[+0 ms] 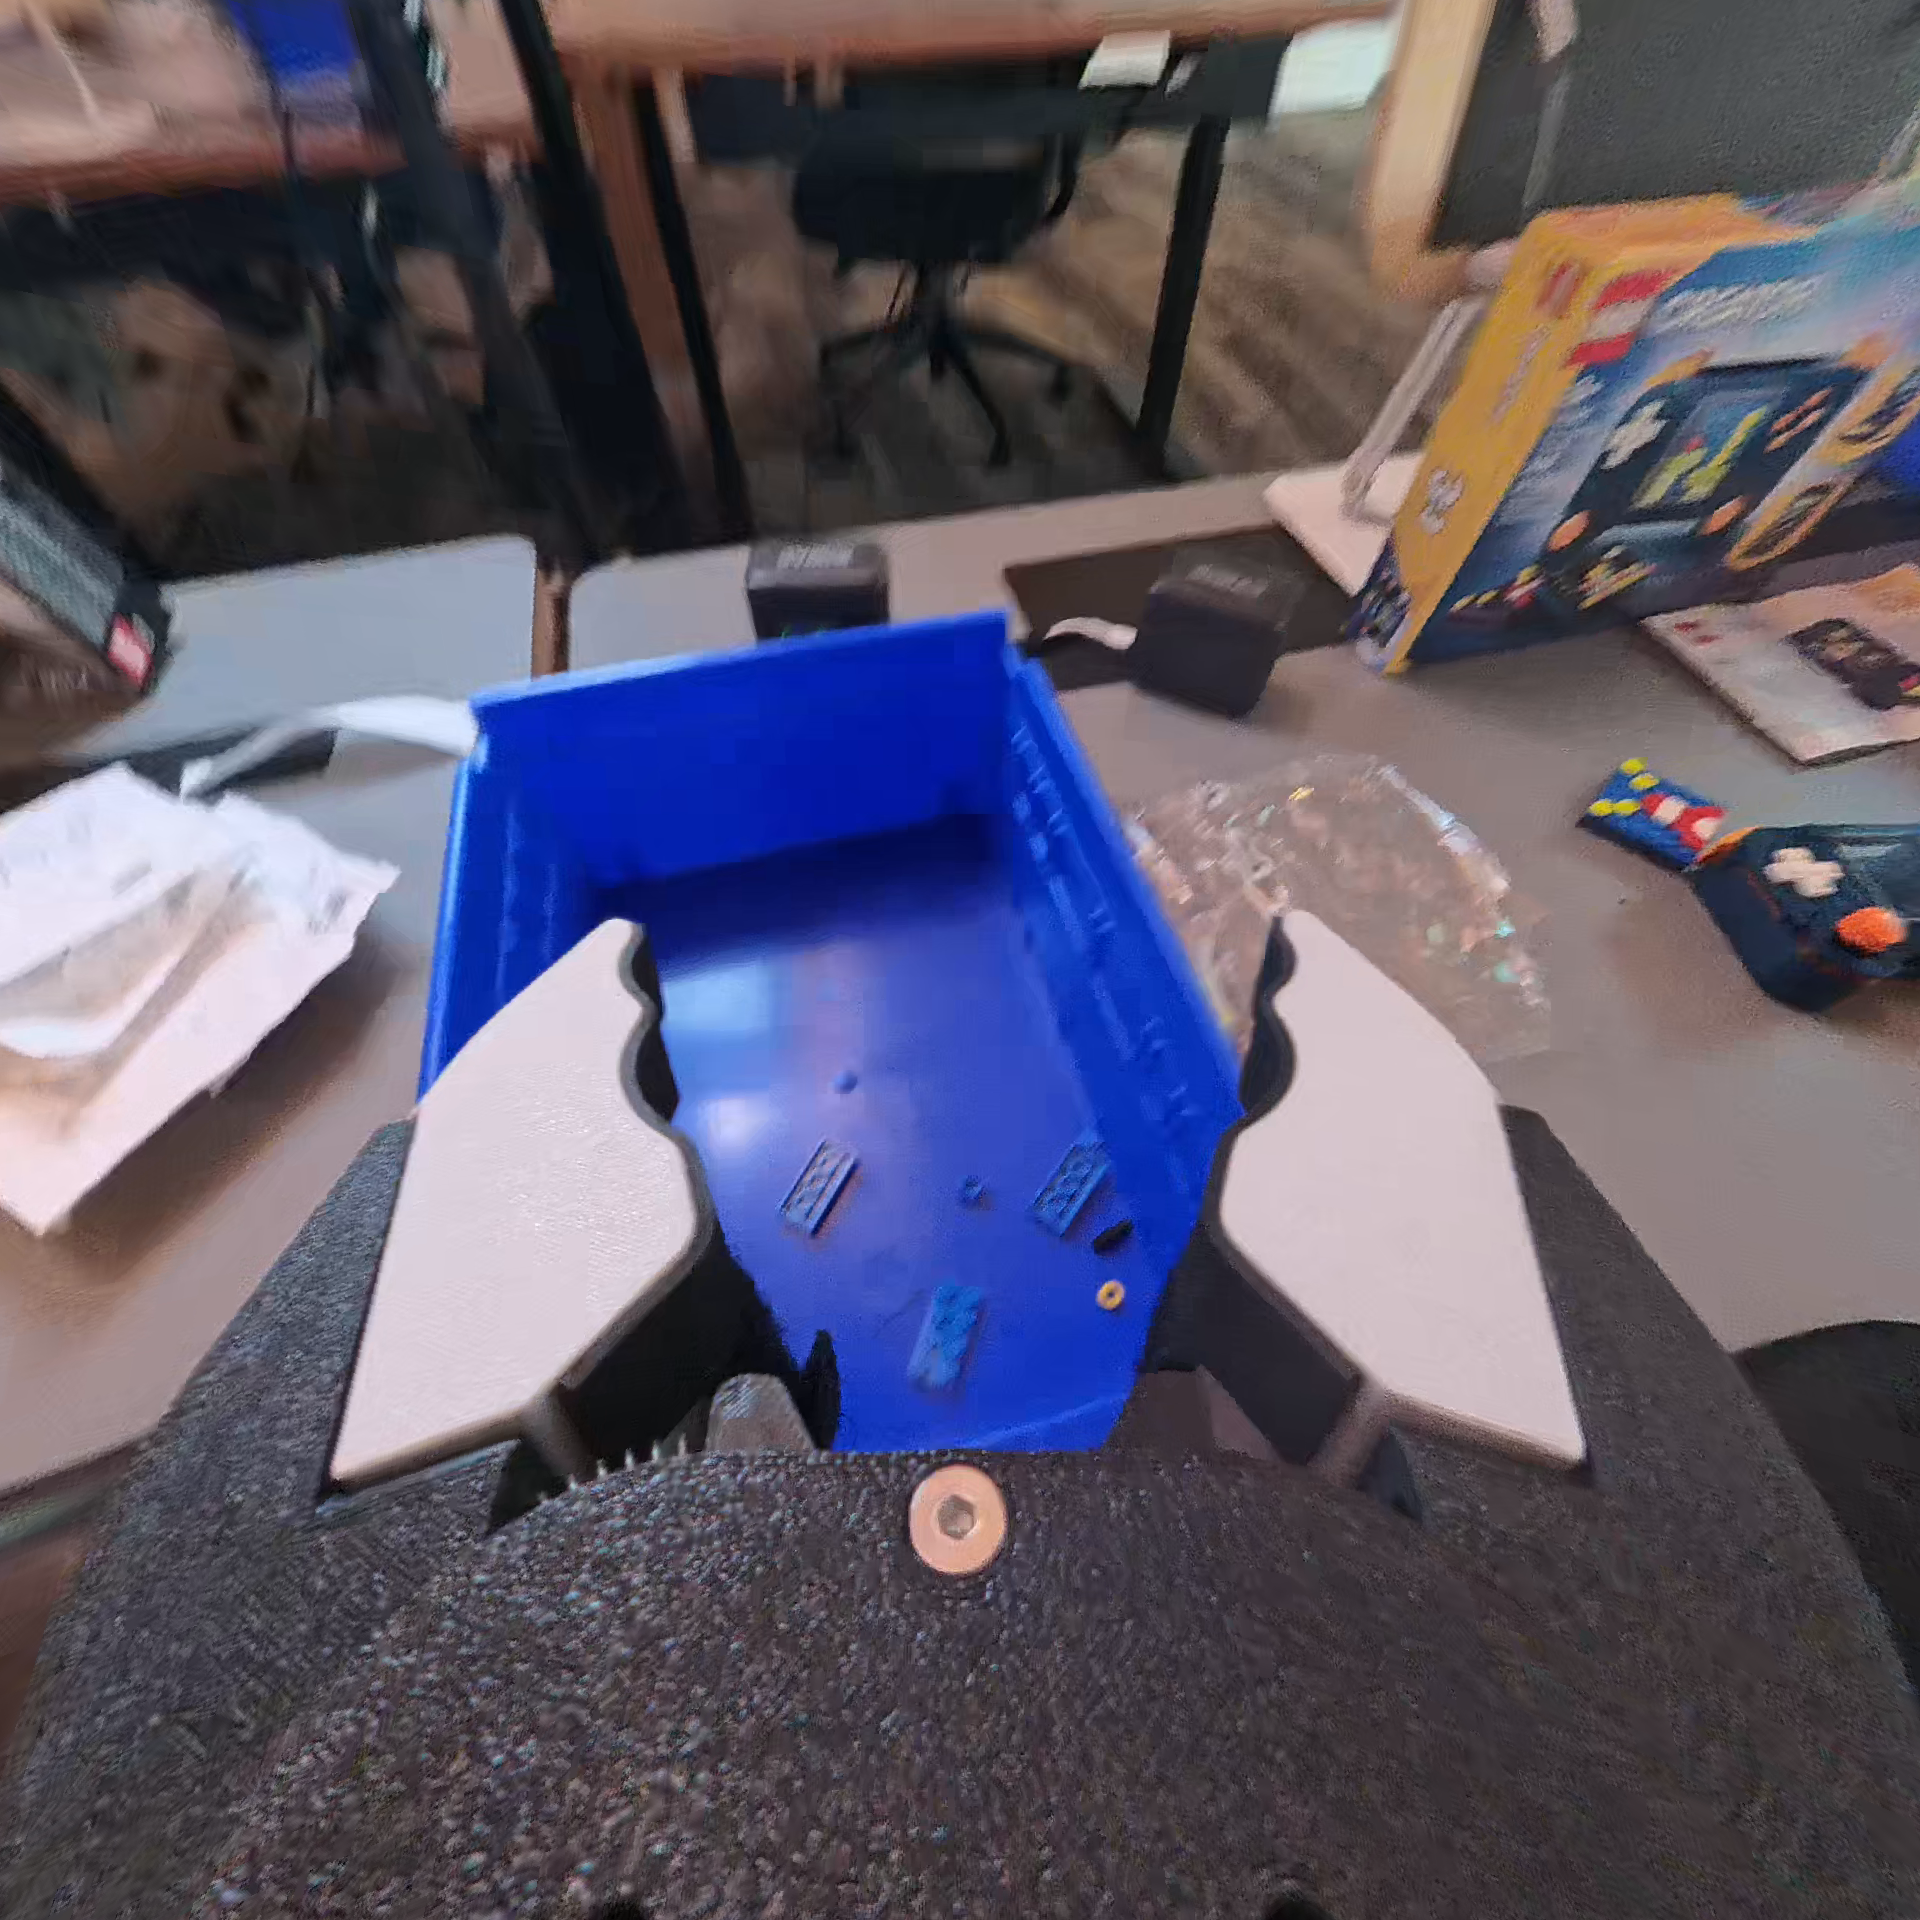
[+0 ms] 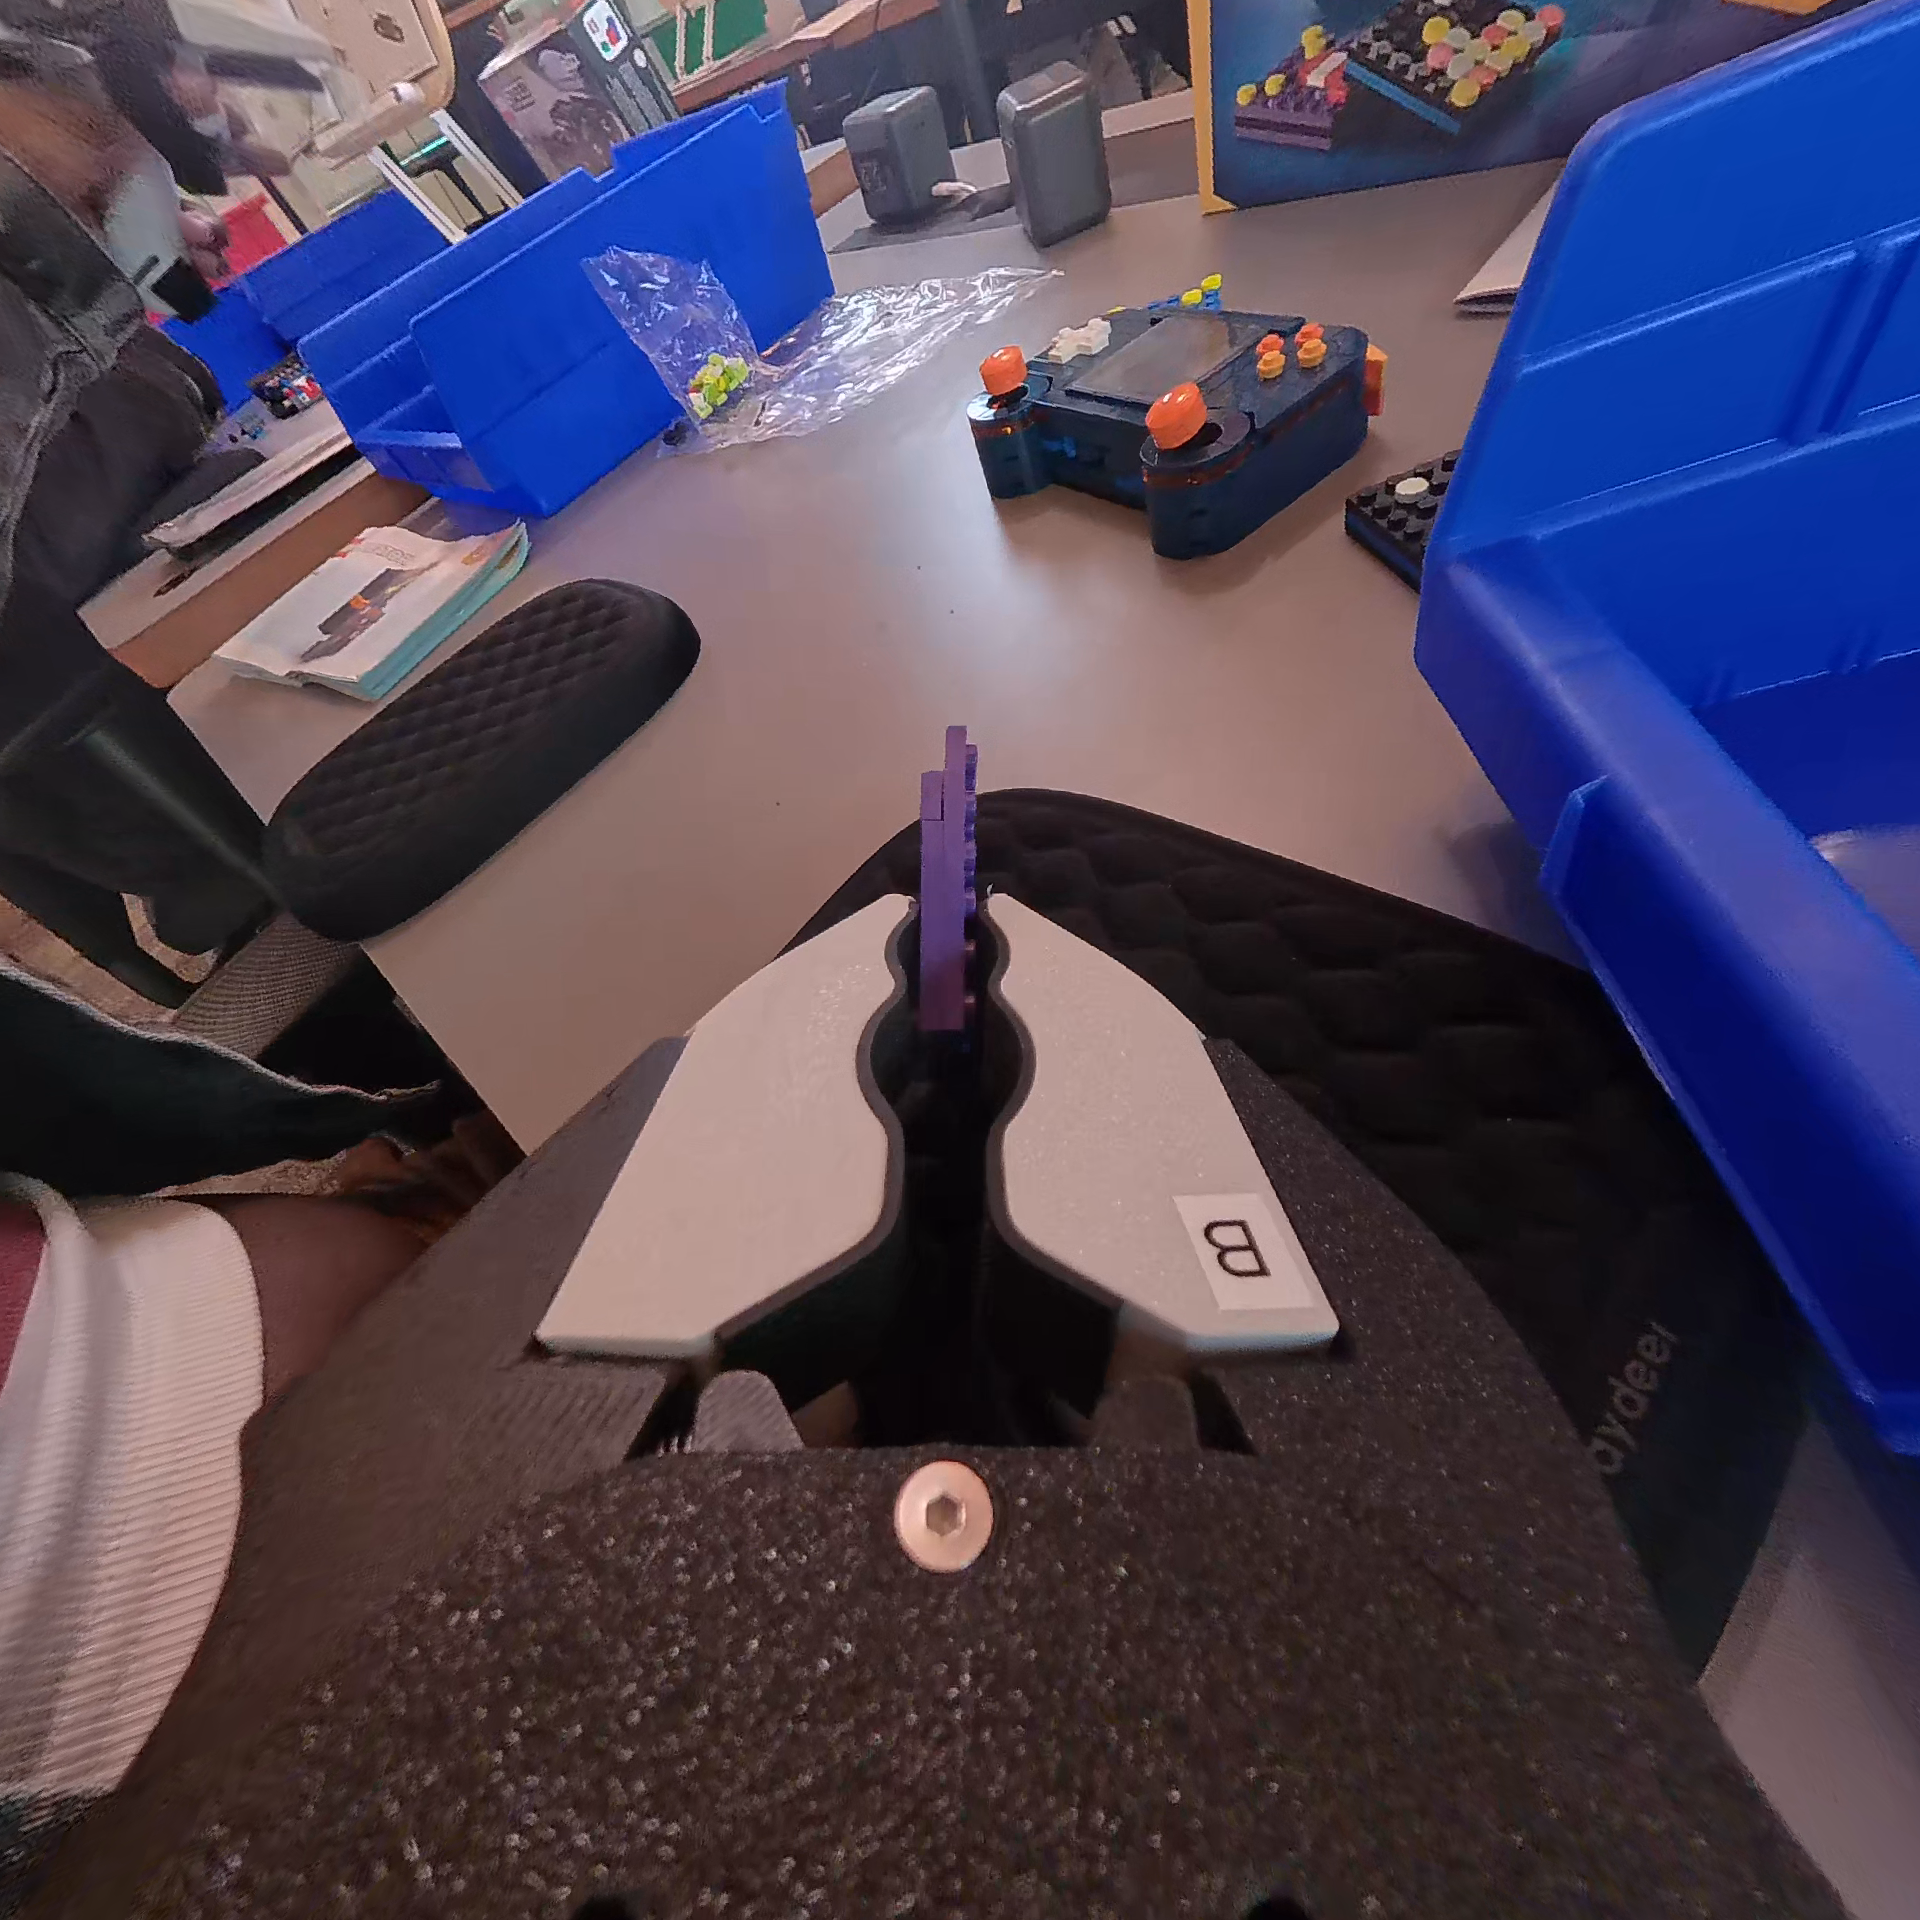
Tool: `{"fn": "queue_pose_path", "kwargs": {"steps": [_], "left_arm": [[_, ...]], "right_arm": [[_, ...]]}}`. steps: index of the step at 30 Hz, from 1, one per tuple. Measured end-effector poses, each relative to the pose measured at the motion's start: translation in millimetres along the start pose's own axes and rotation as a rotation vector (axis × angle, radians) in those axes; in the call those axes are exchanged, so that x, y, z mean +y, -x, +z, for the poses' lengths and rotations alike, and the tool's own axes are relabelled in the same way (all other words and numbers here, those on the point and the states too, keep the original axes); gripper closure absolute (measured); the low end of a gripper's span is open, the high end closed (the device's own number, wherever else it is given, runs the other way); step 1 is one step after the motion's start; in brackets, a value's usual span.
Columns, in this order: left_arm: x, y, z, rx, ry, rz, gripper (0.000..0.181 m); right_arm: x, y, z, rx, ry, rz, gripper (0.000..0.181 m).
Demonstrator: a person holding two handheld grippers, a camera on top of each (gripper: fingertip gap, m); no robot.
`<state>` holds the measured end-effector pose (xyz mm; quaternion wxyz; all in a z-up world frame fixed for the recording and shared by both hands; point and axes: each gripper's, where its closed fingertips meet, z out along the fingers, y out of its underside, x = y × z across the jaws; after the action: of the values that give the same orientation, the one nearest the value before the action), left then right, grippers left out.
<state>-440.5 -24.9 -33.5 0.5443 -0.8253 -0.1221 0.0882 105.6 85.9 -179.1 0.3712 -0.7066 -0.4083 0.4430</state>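
Hovering over a blue bin (image 1: 727,769), the left tool (image 1: 956,1029) stands spread wide and empty, fingers straddling the bin's width; a few small blue plates (image 1: 821,1184) lie loose on the bin floor below. The right tool (image 2: 951,914) is clenched on a purple plate (image 2: 948,883), gripped edge-on so its studs face sideways, likely to keep both faces free. It sits low above a black pad (image 2: 1351,997) at the counter (image 2: 852,644) edge. A brick-built controller (image 2: 1174,426) rests well beyond.
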Motion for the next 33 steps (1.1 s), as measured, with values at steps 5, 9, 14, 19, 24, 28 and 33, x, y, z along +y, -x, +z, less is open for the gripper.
{"fn": "queue_pose_path", "kwargs": {"steps": [5,9,14,19,24,28,33], "left_arm": [[-42,-127,-26,0.248,-0.349,0.172,0.039],[-28,-254,-44,0.515,-0.448,0.154,0.069],[23,-408,-47,0.861,-0.459,-0.155,0.093],[58,-522,-40,1.058,-0.319,-0.161,0.107],[56,-554,-48,1.193,-0.201,-0.261,0.104],[51,-553,-48,1.144,-0.267,-0.222,0.130],[62,-549,-49,1.212,-0.194,-0.157,0.131]], "right_arm": [[-2,6,-3,-0.020,-0.025,-0.047,0.172],[-22,22,-11,0.001,-0.165,-0.225,0.173],[-63,25,-25,0.260,-0.355,-0.562,0.173],[-91,50,-25,0.217,-0.516,-0.627,0.173],[-101,56,-28,0.199,-0.610,-0.546,0.173],[-97,51,-25,0.219,-0.627,-0.523,0.173],[-80,63,-21,0.003,-0.555,-0.518,0.157]]}}
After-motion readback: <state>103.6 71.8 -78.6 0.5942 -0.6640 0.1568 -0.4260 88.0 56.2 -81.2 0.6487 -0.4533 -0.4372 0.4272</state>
